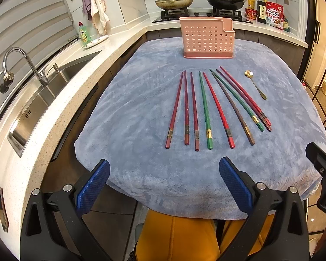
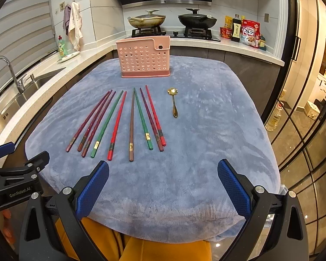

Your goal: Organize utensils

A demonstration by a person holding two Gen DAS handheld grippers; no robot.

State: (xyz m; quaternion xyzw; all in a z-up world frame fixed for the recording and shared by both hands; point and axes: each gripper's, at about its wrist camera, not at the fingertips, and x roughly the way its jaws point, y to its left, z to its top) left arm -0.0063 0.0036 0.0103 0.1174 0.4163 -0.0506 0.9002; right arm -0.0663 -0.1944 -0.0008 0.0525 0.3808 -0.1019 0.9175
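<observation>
Left wrist view: left tongs [image 1: 164,181] spread wide, gripping nothing, low at 6 o'clock over the blue-covered tabletop [image 1: 123,117]; chopsticks [image 1: 208,111] fanned at centre, pink holder [image 1: 207,38] at 12 o'clock, gold spoon [image 1: 256,84] at 2 o'clock. Right wrist view: right tongs [image 2: 163,181] likewise wide apart and empty; chopsticks [image 2: 119,124] at 11 o'clock, spoon [image 2: 173,102] just beside them, holder [image 2: 144,57] upright at 12 o'clock.
</observation>
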